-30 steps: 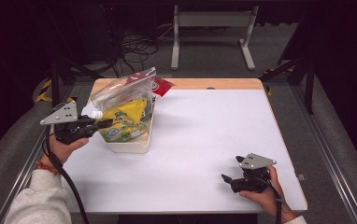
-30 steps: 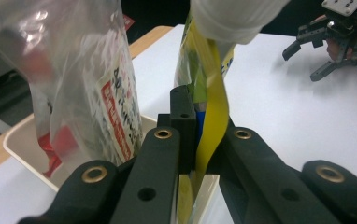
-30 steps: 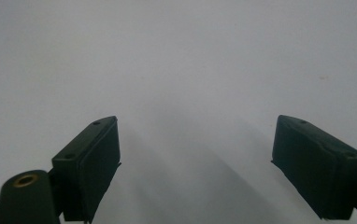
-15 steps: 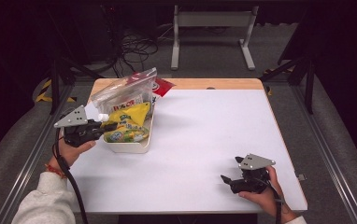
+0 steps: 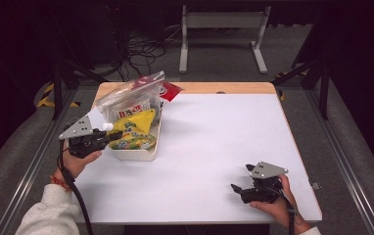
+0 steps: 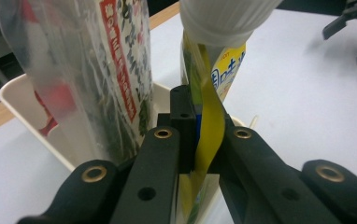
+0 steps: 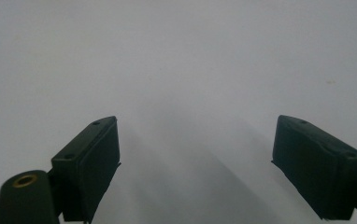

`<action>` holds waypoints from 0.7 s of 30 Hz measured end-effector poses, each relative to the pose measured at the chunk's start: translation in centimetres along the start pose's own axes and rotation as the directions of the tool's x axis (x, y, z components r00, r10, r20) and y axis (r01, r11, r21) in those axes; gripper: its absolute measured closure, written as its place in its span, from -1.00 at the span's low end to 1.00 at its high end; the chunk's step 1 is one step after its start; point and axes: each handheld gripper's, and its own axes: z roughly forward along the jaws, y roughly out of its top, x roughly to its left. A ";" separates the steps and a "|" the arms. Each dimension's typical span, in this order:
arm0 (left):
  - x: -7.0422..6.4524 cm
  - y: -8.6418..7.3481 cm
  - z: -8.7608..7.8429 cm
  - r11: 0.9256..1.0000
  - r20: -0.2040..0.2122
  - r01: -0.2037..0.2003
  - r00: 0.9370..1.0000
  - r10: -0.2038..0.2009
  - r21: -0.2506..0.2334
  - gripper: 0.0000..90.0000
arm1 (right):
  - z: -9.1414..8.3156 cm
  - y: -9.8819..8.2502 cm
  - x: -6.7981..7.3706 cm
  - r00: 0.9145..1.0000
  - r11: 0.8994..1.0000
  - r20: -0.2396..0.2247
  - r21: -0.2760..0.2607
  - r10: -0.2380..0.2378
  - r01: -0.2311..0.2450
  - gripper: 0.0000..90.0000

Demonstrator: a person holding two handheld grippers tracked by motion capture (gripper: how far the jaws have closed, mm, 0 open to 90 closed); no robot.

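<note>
A yellow pouch (image 5: pixel 133 128) with a white screw cap (image 6: pixel 225 18) hangs over the near end of a cream tray (image 5: pixel 141 154) at the table's left. My left gripper (image 5: pixel 107 137) is shut on the pouch's yellow edge (image 6: pixel 208 135), which is pinched between the black pads. A clear bag (image 5: pixel 128 100) with red print (image 6: pixel 120 56) stands in the tray just beyond the pouch. My right gripper (image 5: pixel 239 188) rests at the table's near right, open, with bare white table between its pads (image 7: pixel 95 158).
The white tabletop (image 5: pixel 214 137) stretches wide between the tray and the right gripper. A red packet (image 5: pixel 169 90) lies by the wooden far edge (image 5: pixel 214 87). Metal rails run along both table sides. A stand and cables sit on the floor beyond.
My left gripper has come down and slightly toward the near side with the yellow pouch, lowering it into the tray's near end. The right gripper has kept still.
</note>
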 end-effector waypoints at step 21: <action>0.0 -1.6 0.3 0.999 -0.012 0.035 0.999 -0.035 -0.005 0.93 | 0.3 0.0 0.1 1.000 1.000 -0.011 0.009 -0.006 0.006 -0.67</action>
